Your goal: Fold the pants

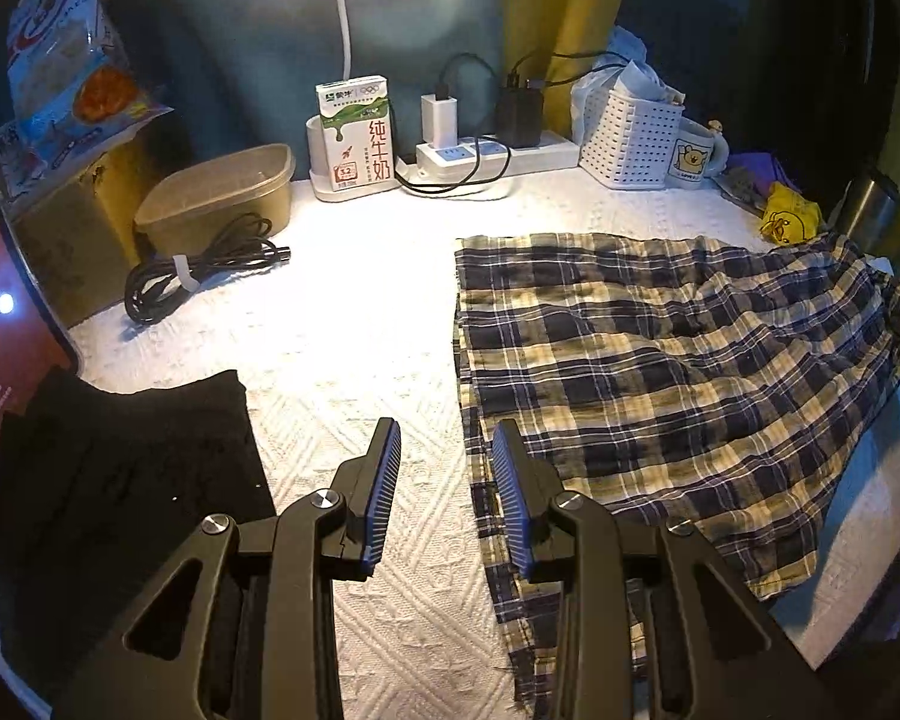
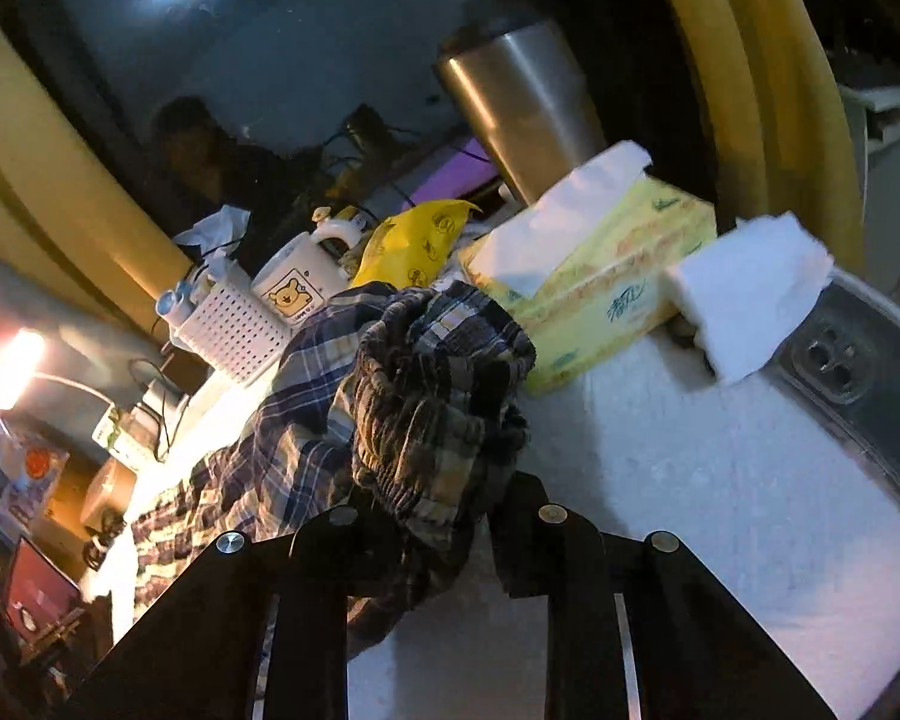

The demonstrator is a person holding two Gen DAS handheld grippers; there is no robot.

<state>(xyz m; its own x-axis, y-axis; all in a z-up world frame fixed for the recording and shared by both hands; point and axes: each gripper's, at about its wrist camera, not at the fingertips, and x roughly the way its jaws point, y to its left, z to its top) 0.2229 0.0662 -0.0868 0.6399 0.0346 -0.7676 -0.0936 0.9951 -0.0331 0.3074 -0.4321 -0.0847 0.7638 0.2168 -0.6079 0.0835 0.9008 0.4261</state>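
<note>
Item: plaid pants (image 1: 660,360), navy and cream check, wrinkled. They lie on the white textured cloth (image 1: 354,324), right of centre; I read the long axis as crosswise, hems toward my left gripper (image 1: 447,474), waistband at right. Left fingers spread, empty, at the hem edge. My right gripper (image 2: 432,516) pinches the bunched elastic waistband (image 2: 438,396), lifted beside the tissue box (image 2: 600,294).

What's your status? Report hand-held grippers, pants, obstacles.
Left hand-held gripper open over pants edge. Right hand-held gripper shut on waistband. Tissue box close.
</note>
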